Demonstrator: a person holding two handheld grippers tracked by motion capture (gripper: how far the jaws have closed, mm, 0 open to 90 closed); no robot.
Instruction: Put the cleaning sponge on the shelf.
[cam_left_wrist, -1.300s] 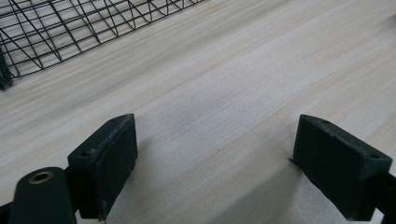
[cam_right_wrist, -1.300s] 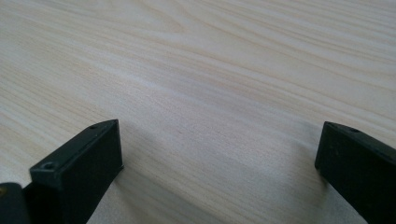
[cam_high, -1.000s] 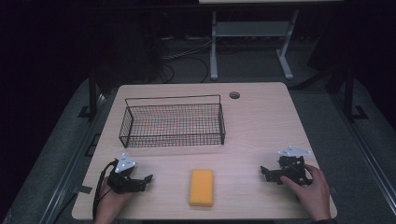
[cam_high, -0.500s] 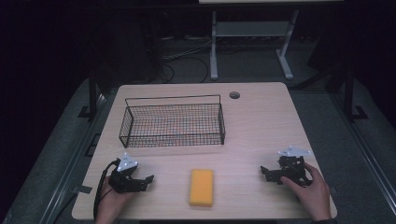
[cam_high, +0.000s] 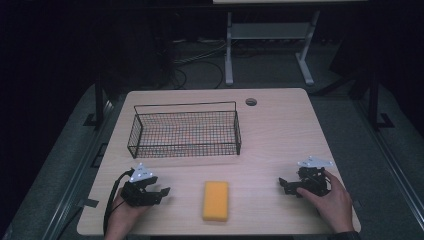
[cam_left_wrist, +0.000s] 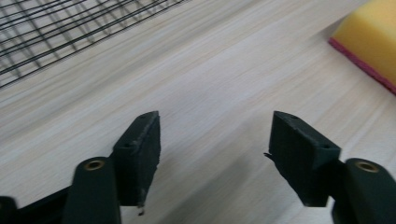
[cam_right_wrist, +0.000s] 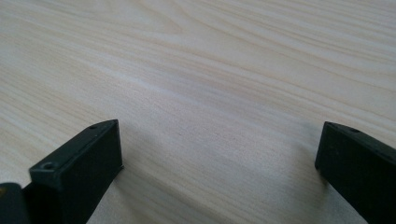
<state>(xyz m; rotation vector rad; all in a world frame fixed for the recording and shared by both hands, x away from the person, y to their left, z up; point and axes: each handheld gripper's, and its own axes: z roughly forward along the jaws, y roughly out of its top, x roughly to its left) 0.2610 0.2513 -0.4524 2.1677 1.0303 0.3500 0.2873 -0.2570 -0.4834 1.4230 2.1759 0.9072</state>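
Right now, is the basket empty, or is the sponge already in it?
Empty. In the high view the wire basket holds nothing, and the sponge lies flat on the table in front of it, between the grippers.

Matt pale wood-grain table (cam_high: 280, 135), black wire basket (cam_high: 185, 131), and a seemingly porous yellow foam sponge (cam_high: 216, 199).
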